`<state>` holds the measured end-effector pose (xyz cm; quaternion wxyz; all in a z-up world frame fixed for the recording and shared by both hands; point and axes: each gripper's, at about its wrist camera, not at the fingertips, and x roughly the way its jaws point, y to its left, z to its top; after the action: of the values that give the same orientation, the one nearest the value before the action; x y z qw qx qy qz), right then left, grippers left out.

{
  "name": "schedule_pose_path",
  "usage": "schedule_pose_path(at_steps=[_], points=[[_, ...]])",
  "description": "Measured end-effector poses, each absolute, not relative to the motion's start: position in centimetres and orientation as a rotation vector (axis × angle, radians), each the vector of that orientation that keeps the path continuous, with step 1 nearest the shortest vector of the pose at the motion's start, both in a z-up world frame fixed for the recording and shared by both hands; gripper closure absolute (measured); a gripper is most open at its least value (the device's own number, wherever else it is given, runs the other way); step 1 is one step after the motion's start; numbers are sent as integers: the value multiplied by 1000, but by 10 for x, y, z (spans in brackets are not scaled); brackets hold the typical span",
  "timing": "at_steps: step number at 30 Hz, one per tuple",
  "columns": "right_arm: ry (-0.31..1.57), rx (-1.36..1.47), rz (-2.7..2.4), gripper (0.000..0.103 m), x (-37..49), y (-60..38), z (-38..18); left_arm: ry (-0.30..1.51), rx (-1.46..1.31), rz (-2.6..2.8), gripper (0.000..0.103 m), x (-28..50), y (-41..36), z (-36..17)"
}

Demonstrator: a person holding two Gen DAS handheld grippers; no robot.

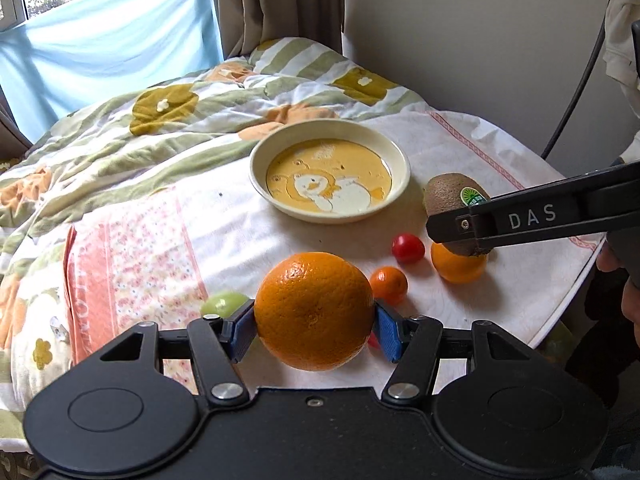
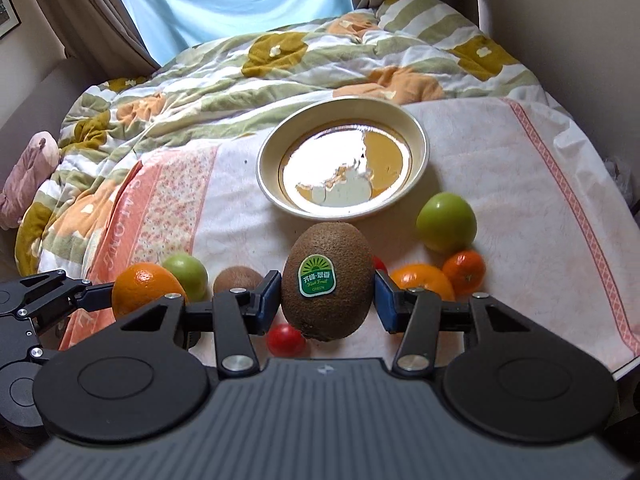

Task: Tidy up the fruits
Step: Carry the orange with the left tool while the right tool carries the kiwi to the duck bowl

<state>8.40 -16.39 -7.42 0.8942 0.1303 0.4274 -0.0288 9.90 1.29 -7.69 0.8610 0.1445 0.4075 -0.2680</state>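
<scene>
Tabletop kiwi (image 2: 327, 285): "Kiwi Fruit GREEN" sticker (image 2: 317, 277)

— What words can we read here?

— We see white letters "DAS" on the black gripper arm (image 1: 532, 216) at the right of the left wrist view.

— And the kiwi (image 2: 327, 280) in the middle of the right wrist view?

— We read "Kiwi Fruit" and "GREEN" on its green sticker (image 2: 317, 277). The top line is too small for us.

— The cloth (image 2: 120, 236)?

— Its pink band at the left has big letters, but we cannot read them whole.
</scene>
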Motion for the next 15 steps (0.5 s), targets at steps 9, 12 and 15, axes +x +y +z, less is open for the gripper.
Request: schedule_pose_path(at_steps=[9, 12, 15], points=[[824, 214, -11, 39, 130, -199, -40, 772, 254, -489, 38, 142, -14, -38], [819, 174, 15, 39, 153, -210, -34, 767, 219, -465, 38, 164, -24, -32], [822, 144, 48, 39, 177, -222, -34, 772, 196, -441, 38, 189, -36, -30]])
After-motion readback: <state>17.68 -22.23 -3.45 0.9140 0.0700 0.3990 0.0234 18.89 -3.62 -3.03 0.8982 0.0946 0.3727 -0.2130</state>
